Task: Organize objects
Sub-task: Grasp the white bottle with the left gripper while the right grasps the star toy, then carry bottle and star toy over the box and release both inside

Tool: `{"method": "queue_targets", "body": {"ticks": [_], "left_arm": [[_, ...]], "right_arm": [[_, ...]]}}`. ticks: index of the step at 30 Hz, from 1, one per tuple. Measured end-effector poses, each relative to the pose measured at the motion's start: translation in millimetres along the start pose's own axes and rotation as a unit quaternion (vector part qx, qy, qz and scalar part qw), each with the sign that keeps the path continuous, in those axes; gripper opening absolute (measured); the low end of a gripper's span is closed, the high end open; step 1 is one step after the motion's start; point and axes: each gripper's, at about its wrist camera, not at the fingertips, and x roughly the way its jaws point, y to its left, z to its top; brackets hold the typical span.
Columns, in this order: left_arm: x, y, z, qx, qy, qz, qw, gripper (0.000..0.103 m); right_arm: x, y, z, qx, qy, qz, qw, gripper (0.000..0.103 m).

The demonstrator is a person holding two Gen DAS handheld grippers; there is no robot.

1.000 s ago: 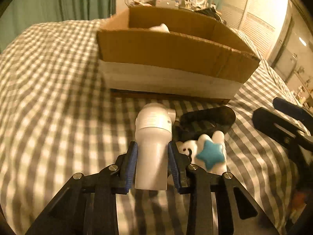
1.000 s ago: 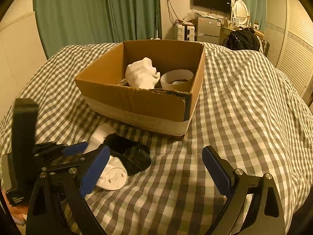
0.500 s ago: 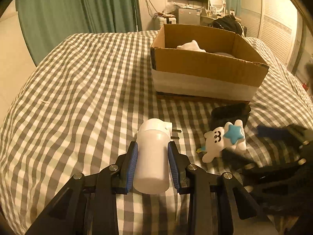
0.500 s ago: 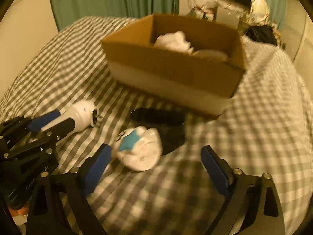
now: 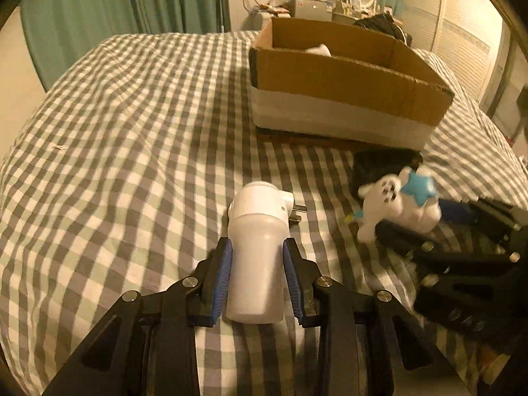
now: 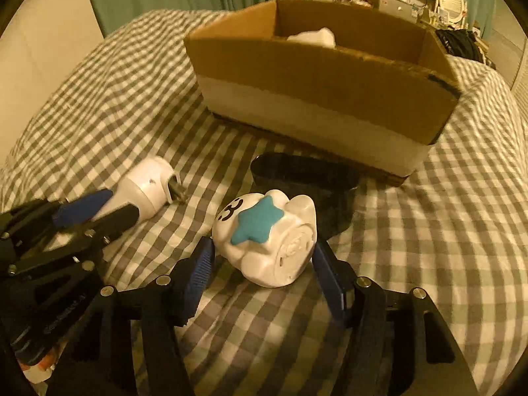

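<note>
Left gripper (image 5: 257,265): closed on the white plug-in device (image 5: 256,247); blue pads pressed flat against both sides of its frosted body.
White plug-in device: lengthwise between the left fingers, rounded cap and metal prongs jutting just beyond the fingertips, prongs toward the right; also seen from the right wrist view (image 6: 145,188), low over the checked bed (image 5: 132,138).
Right gripper (image 6: 264,272): partly open, fingers to either side of the white star toy (image 6: 264,237); right pad close against the toy or touching it, a small gap at the left pad; contact hard to tell.
White star toy: between the right fingers, on its side on the bed, teal star and printed face turned up; in the left wrist view (image 5: 396,199) it sits to the right of the left fingers.
Black object (image 6: 307,175): flat on the bed just beyond the toy, between the right fingertips and the box.
Cardboard box (image 6: 316,79): farthest ahead of both sets of fingers, open top, pale band along its lower wall; white item (image 6: 312,36) partly visible inside.
</note>
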Motion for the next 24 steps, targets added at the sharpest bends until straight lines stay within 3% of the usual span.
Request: {"method": "queue_targets", "body": {"ticks": [8,13,24], "left_arm": [[24.2,-9.5,-4.8,0.027,0.043,0.015,0.9986,0.033],[9.6,-7.9,-5.9,0.019,0.009,0.006,0.9998,0.032],[-55.1,-4.7,30.0,0.011,-0.084,0.013,0.9963,0.032]], "right_arm": [[-6.1,-8.7,-2.2,0.016,-0.008,0.004,1.000,0.061],[-7.1,-5.4,1.2,0.013,-0.018,-0.002,1.000,0.061],[-75.1,-12.1,18.1,-0.001,-0.101,-0.015,0.995,0.061]]}}
